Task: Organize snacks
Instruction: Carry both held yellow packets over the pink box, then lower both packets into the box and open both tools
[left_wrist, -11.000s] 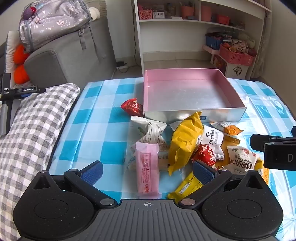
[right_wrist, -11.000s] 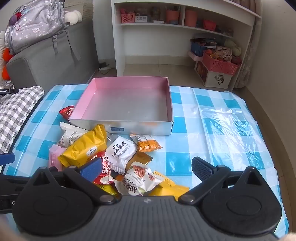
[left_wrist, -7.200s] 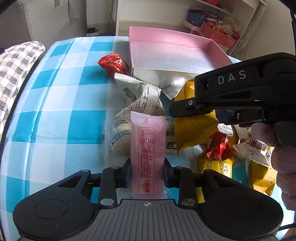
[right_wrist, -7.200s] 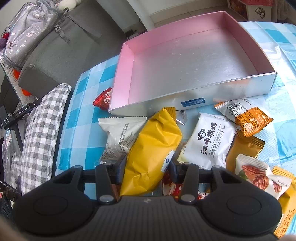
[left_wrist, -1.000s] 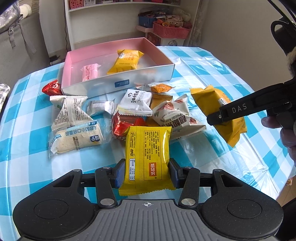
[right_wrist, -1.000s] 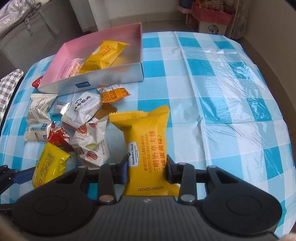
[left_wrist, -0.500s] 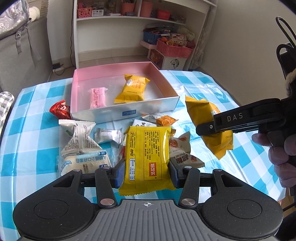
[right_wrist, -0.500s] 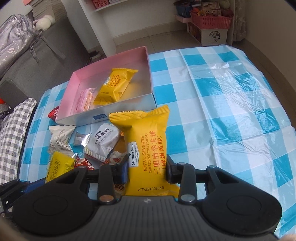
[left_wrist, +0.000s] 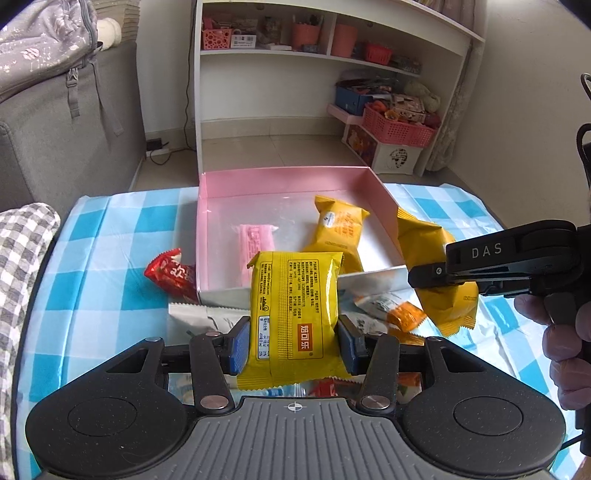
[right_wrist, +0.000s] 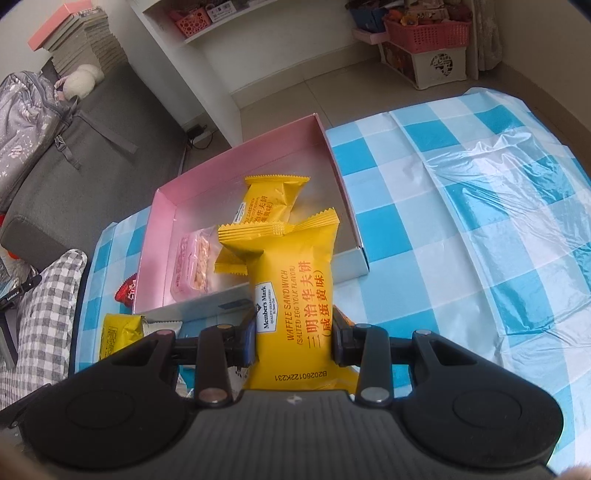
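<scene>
**Mia:** What does the left gripper (left_wrist: 293, 343) hold?

**Tom:** A yellow pack (left_wrist: 295, 314). The two pads are closed on its sides, near the bottom. It hangs in the air, just in front of the pink box (left_wrist: 295, 179).

**Mia:** And the right gripper (right_wrist: 293, 341)?

**Tom:** It is closed on a waffle pack (right_wrist: 291, 295), low down too. That pack is up over the near wall of the box.

**Mia:** Will they be hard to carry?

**Tom:** Probably not. They look light and puffy. The wrap looks smooth, so it might slip. The cake inside may crumble if squeezed hard.

**Mia:** Where is a good place to grab?

**Tom:** Across the fat middle looks best, not the thin crimped ends.

**Mia:** What is in the box?

**Tom:** A pink pack (left_wrist: 256, 240) and another waffle pack (left_wrist: 338, 229). More snacks lie on the counter (left_wrist: 110, 266), like a red one (left_wrist: 171, 277).
</scene>
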